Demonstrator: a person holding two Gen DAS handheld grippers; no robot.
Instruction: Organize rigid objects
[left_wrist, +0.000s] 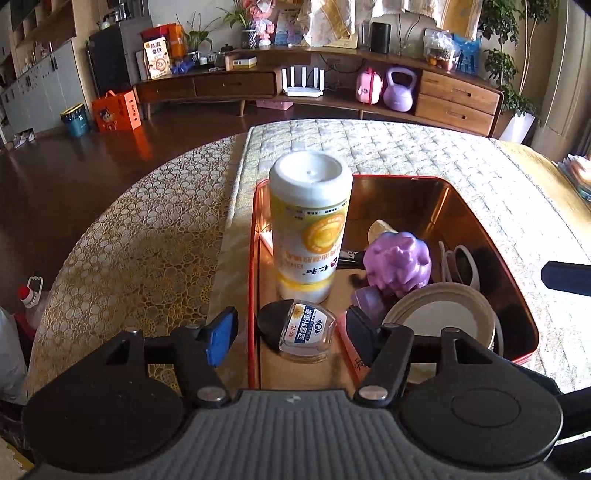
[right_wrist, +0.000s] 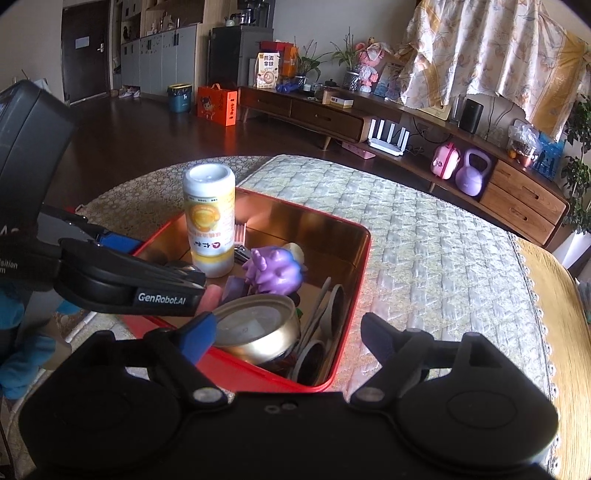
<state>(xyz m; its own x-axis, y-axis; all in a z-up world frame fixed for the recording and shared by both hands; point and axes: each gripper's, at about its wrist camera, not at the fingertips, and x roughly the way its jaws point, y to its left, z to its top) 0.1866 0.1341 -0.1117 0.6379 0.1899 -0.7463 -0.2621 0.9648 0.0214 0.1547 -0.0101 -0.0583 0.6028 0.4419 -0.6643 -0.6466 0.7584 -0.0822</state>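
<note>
A red tin (left_wrist: 517, 314) on the tabletop already holds a tall bottle (left_wrist: 310, 221), purple toy (left_wrist: 399, 262), gold can (right_wrist: 258, 328) and small jar (left_wrist: 306, 328). Both the left gripper (left_wrist: 291, 332) and right gripper (right_wrist: 288, 332) hover, fingers wide, holding nothing; sorting looks nearly finished.

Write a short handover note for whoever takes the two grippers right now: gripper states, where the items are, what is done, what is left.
Left gripper: open, holding nothing, its fingers either side of the small clear bottle lying in the red tin.
Right gripper: open, holding nothing, hovering over the tin's near corner by the gold can.
In the tin: tall white-and-yellow bottle upright, purple toy, gold can, grey rings leaning on the wall.
Done: these items are in the tin.
Left: no other loose items show on the quilted mat; possibly just tidy the small bottle.
</note>
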